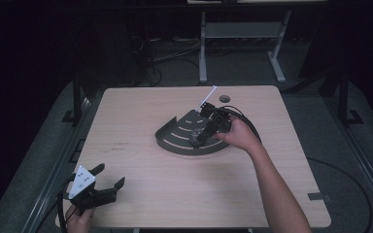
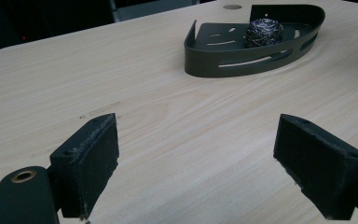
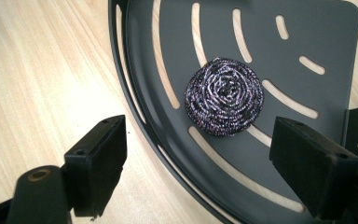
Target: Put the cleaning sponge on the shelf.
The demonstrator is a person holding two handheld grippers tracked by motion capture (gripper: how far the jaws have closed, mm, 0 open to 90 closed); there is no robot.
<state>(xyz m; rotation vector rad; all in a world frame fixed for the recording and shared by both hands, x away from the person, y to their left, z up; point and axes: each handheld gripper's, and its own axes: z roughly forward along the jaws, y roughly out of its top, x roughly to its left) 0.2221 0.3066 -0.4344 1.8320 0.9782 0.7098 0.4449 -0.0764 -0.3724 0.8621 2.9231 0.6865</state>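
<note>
Steel-wool scourer sits coiled on the slotted floor of the dark corner tray, and the right gripper view looks almost straight down on it, showing its tight spiral of glinting wire and the pale table through the tray's curved slots. The right gripper hangs right above it, jaws spread wide and holding nothing: one jaw is out over the bare wood beyond the tray's curved wall, the other is over the tray floor, and the scourer lies between them, nearer the inner jaw. From the high view the scourer is only a small dark lump, half hidden under the right gripper, with the person's right hand reaching in over the tray near the table's middle. The left gripper view gives the side-on picture: the scourer as a rounded ball standing above the tray's slotted wall, well apart from the left gripper, whose jaws are wide open and empty. That left gripper rests at the near left corner of the table.
</note>
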